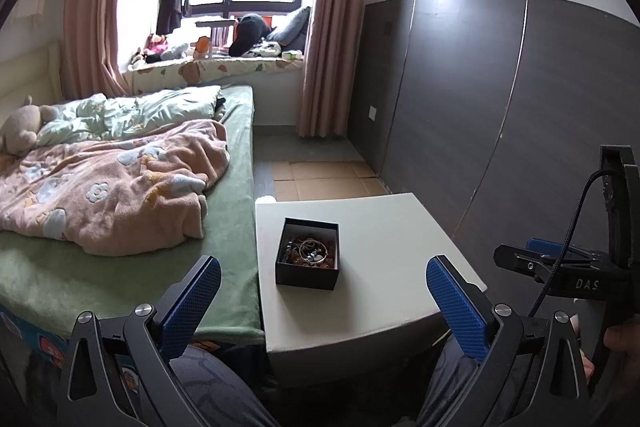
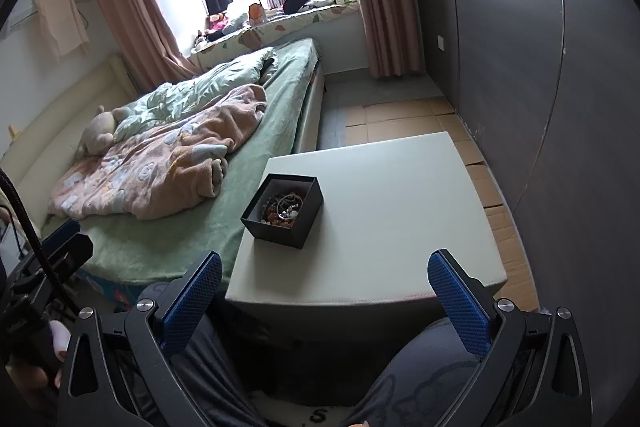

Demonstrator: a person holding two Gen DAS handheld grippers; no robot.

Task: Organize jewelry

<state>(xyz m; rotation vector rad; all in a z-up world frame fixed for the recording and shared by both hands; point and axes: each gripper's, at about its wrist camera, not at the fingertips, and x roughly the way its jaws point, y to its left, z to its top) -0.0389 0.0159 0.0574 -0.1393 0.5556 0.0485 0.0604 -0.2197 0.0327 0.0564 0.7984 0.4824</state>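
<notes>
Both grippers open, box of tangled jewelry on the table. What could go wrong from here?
1. The jewelry lies in one tangled heap in the black box, so pinching one piece will likely lift several.
2. The box sits nearer the table edge that meets the bed; a snag could drag it off.
3. The left gripper and right gripper have broad pads; fine chains may slip out.
</notes>
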